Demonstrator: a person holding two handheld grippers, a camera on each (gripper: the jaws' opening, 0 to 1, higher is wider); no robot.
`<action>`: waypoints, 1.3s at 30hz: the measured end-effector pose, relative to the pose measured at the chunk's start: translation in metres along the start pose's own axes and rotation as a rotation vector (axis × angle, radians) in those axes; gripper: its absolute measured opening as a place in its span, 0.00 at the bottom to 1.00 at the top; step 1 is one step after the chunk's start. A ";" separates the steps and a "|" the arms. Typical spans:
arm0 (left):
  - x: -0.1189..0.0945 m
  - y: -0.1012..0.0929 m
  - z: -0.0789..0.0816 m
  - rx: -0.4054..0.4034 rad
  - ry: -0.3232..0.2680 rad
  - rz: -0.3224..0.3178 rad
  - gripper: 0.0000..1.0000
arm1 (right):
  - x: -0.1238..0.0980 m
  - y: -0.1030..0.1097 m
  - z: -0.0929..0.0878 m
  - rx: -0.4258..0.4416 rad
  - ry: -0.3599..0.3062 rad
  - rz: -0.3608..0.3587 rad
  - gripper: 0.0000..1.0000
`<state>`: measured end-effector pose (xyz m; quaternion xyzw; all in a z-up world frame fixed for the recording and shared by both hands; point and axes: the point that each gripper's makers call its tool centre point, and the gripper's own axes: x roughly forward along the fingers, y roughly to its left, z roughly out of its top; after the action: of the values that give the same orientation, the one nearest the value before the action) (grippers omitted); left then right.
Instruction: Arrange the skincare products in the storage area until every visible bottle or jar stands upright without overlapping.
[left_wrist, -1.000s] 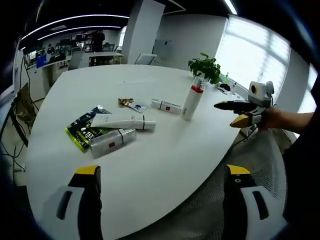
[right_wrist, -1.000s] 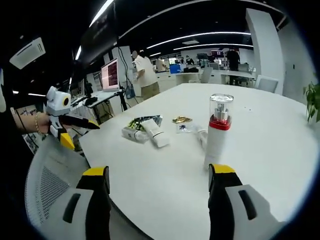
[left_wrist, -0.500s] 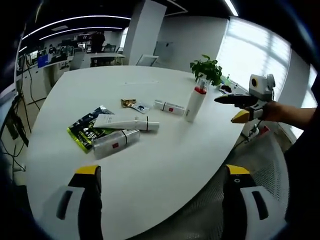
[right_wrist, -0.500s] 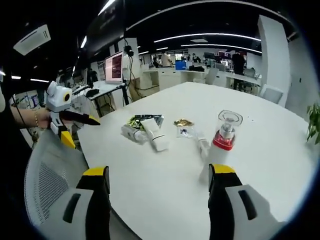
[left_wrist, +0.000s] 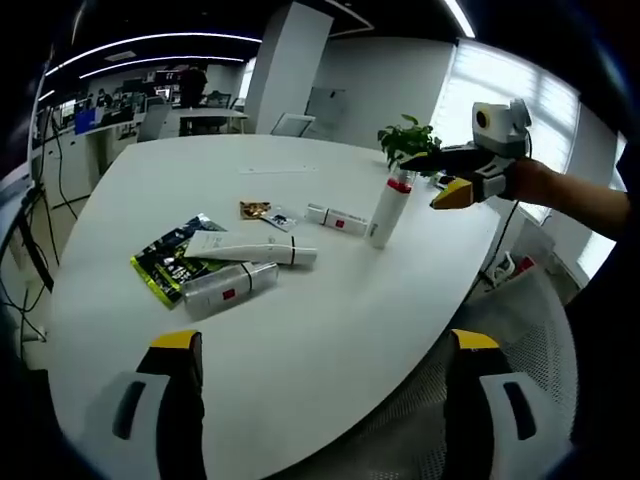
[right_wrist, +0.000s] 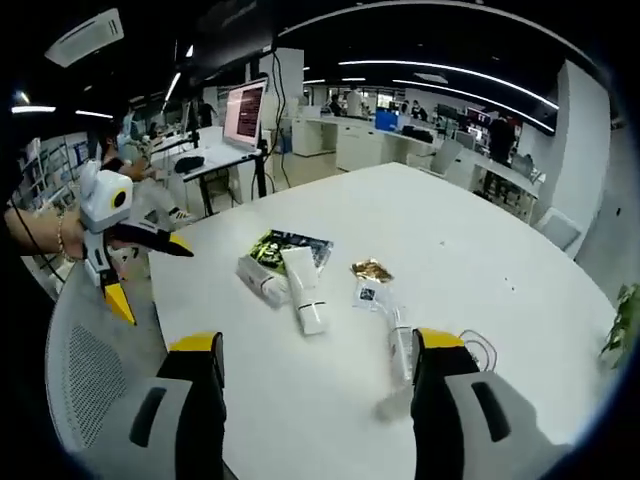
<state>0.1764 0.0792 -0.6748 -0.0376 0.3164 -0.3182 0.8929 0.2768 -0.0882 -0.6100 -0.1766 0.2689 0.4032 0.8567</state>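
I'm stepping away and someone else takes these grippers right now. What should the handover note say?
Left gripper: open, empty, low at the near edge of the white table.
Right gripper: open, empty, raised above the upright pump bottle.
Things: the pump bottle with the red collar stands upright. A white tube lies partly on a green sachet; a clear-capped bottle lies beside them. A small white tube and two small sachets lie flat behind them.
Done: one bottle standing.
Left: stand up the lying bottle and tubes, clear of each other.
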 end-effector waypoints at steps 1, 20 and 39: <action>0.000 0.000 0.000 -0.001 -0.001 -0.001 0.94 | 0.002 0.000 0.000 -0.018 0.019 0.003 0.75; 0.000 -0.002 0.001 0.011 -0.011 -0.020 0.93 | 0.060 -0.044 0.006 -0.133 0.296 -0.042 0.65; 0.002 -0.003 -0.005 0.018 0.016 -0.026 0.91 | 0.118 -0.066 -0.015 -0.095 0.522 -0.026 0.52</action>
<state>0.1730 0.0760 -0.6790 -0.0313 0.3202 -0.3329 0.8864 0.3865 -0.0664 -0.6872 -0.3179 0.4592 0.3452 0.7543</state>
